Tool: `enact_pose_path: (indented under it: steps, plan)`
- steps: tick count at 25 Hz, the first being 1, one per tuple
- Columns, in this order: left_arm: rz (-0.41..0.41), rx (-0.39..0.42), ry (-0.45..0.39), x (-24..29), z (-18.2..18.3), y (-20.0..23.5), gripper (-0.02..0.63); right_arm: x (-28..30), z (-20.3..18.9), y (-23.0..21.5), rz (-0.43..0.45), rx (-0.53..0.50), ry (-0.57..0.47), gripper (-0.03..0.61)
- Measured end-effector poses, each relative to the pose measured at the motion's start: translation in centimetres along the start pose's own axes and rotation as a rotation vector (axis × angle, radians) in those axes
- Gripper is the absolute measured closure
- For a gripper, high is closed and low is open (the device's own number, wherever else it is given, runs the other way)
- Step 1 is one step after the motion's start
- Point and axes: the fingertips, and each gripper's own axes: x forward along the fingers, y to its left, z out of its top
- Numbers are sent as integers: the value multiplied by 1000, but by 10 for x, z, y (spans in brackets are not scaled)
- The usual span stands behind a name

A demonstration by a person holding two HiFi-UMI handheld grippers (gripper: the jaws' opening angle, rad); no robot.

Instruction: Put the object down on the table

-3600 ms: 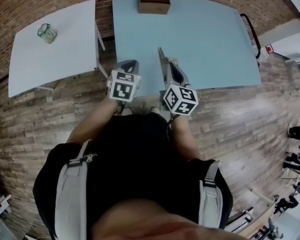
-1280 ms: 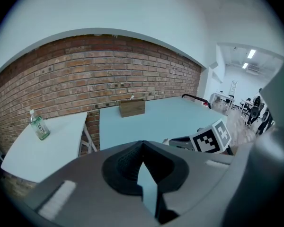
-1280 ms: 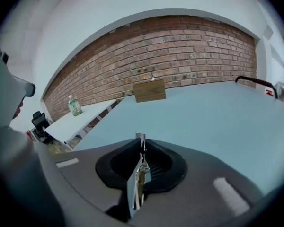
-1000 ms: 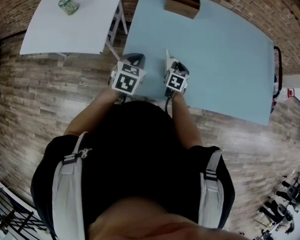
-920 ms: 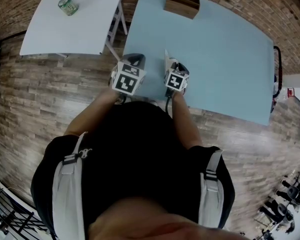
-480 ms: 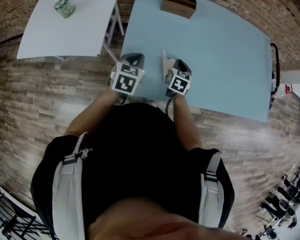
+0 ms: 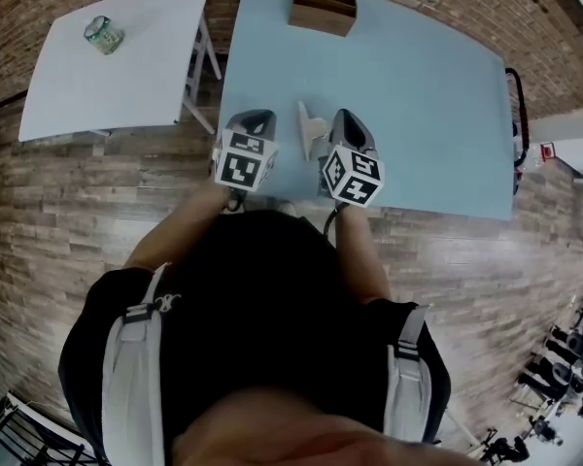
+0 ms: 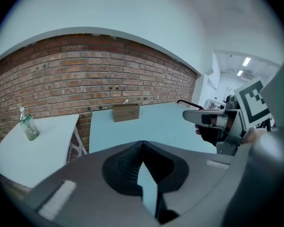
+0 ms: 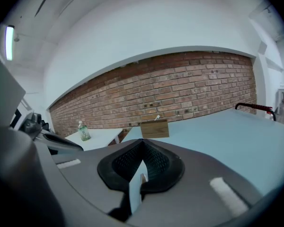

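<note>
A thin white flat object (image 7: 305, 130) stands on edge over the front of the light blue table (image 7: 418, 95), just left of my right gripper (image 7: 346, 132). In the right gripper view the jaws of the right gripper (image 9: 136, 186) are shut, with a thin pale strip pinched in the slit. My left gripper (image 7: 252, 124) hovers over the table's front left corner. The left gripper (image 8: 149, 195) is shut, with nothing seen between its jaws. From the left gripper view the right gripper (image 8: 206, 118) shows side-on at the right.
A brown wooden box (image 7: 323, 8) stands at the blue table's far edge against the brick wall. A white table (image 7: 107, 85) to the left carries a green bottle (image 7: 104, 34). A black chair (image 7: 513, 95) sits at the right end. Wood floor lies underfoot.
The view has shifted, so both tables sit further left. The right gripper's marker cube has come nearer the camera, and the white object now shows further to that gripper's left.
</note>
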Motion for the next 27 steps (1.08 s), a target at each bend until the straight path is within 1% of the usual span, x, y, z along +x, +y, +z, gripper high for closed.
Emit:
enact_pose_path:
  steps: [3,5,9,17,22,27]
  plan:
    - [3,-3,-54,-2,10,-5,614,-17,10,-1,7,-7,-46,566]
    - [-5,-17,-72,-1,13,-7,614,-25,15,-3,1,-7,-64,566]
    - [-24,-37,-66,2,11,-9,614,-33,19,-6,-11,-3,-78,566]
    - [-38,-42,-57,2,8,-14,614,-35,9,-8,-18,6,-51,565]
    - [-29,-85,-66,2,7,-6,614,-33,9,-6,-14,8,-52,565]
    - [-23,-81,-61,3,7,-5,614,-32,5,-11,-18,11,-43,565]
